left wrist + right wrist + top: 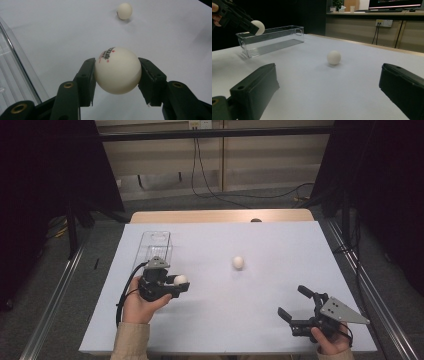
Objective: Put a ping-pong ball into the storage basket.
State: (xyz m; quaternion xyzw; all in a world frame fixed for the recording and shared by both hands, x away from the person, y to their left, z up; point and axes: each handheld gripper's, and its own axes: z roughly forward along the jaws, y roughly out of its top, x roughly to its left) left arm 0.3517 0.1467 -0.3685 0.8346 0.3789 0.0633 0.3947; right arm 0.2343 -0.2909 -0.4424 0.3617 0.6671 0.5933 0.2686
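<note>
My left gripper (181, 281) is shut on a white ball (117, 70) with a red and black print, held a little above the table beside the clear plastic box (155, 245). The held ball (258, 27) hangs in front of that clear box (272, 40) in the right gripper view. A second white ball (238, 262) lies loose on the white sheet near the table's middle; this loose ball (124, 10) (333, 57) is also ahead of both grippers. My right gripper (295, 303) stands open at the front right, with nothing between its jaws.
The white sheet (280, 245) covers the table, with a wooden edge (220, 216) at the back. Cables trail over the floor behind it. Metal rails (50, 300) run along both sides of the table.
</note>
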